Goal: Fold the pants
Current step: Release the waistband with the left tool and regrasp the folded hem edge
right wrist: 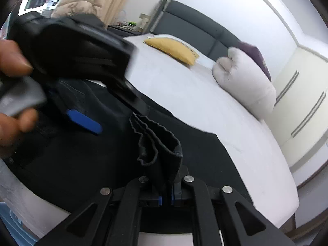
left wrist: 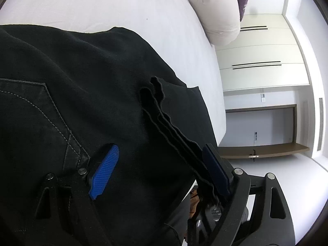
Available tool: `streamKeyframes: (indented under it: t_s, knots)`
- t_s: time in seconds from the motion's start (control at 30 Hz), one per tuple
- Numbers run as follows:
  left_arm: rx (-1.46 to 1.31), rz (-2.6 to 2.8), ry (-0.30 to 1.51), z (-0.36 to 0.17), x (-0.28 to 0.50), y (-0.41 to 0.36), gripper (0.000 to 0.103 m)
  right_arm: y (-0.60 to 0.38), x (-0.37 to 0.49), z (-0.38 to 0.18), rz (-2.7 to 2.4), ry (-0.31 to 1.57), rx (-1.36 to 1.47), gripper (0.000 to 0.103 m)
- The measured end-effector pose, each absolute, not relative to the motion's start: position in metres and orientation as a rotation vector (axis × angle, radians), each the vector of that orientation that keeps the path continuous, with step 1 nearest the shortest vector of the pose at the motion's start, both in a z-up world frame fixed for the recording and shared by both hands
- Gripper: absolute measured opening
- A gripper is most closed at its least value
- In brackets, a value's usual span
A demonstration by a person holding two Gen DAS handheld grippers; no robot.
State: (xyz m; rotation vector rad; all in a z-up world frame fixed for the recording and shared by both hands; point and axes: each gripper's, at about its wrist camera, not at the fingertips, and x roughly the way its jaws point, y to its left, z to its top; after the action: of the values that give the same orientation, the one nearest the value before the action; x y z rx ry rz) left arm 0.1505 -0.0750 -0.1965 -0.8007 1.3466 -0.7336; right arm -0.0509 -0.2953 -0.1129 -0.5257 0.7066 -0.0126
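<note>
1. The left gripper (left wrist: 162, 164) is reaching over the black pants (left wrist: 86, 86) with its jaws spread wide. One blue pad (left wrist: 104, 174) is lying at 7 o'clock in the left wrist view, and the other pad (left wrist: 215, 168) is sitting at 5 o'clock.
2. A bunched hem of the pants (left wrist: 176, 127) is lying against the inner face of the 5 o'clock pad, running up toward the centre of the view. The 7 o'clock pad is standing apart from that hem, so the left gripper is not pinching it.
3. The right gripper (right wrist: 166, 196) is pointing in from 6 o'clock in the right wrist view with its blue pads drawn almost together. It is clamping a gathered fold of the hem (right wrist: 157, 147), which is rising from between the pads.
4. In that view the person's left hand (right wrist: 12, 94) is showing at 9 o'clock, blurred, wrapped around the left gripper's (right wrist: 82, 110) body, whose blue pad is hanging over the pants (right wrist: 71, 160).
5. The pants are lying spread on the white bed (right wrist: 194, 94), a stitched pocket (left wrist: 30, 102) showing at 9 o'clock in the left wrist view.
6. A pale rolled pillow (right wrist: 248, 82) is resting at 2 o'clock, well apart from the pants.
</note>
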Motion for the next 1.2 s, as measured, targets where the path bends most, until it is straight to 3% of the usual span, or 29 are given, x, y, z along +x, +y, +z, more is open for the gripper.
streamKeyframes:
  t_s: [0.13,0.23,0.3,0.37,0.4,0.43,0.7,0.97,1.2]
  knots:
    - [-0.848,-0.723,1.35,-0.197,0.152,-0.065,0.079,-0.281,-0.05,-0.116,0.021,0.703,-0.541,0.007]
    - [-0.824,-0.726,1.369,-0.194,0.157,-0.065,0.056,-0.276,-0.053,-0.118,0.033,0.7,-0.545,0.007]
    - [-0.798,-0.742,1.389,-0.192,0.159,-0.069,0.032,-0.274,-0.055,-0.117,0.039,0.695,-0.546,0.007]
    - [-0.767,-0.754,1.405,-0.191,0.161,-0.074,0.024,-0.27,-0.056,-0.116,0.045,0.69,-0.548,0.007]
    - [-0.756,-0.755,1.403,-0.19,0.162,-0.076,0.012,-0.27,-0.056,-0.116,0.049,0.689,-0.549,0.007]
    - [-0.735,-0.758,1.4,-0.187,0.162,-0.077,0.009,-0.267,-0.057,-0.116,0.051,0.689,-0.552,0.007]
    - [-0.531,-0.783,1.347,-0.156,0.173,-0.092,0.006,-0.256,-0.063,-0.119,0.069,0.678,-0.598,0.007]
    - [-0.453,-0.704,1.385,-0.186,0.168,-0.093,0.007,-0.231,-0.065,-0.155,0.151,0.754,-0.669,0.007]
    - [-0.407,-0.696,1.347,-0.176,0.16,-0.108,0.007,-0.222,-0.073,-0.165,0.164,0.767,-0.694,0.007]
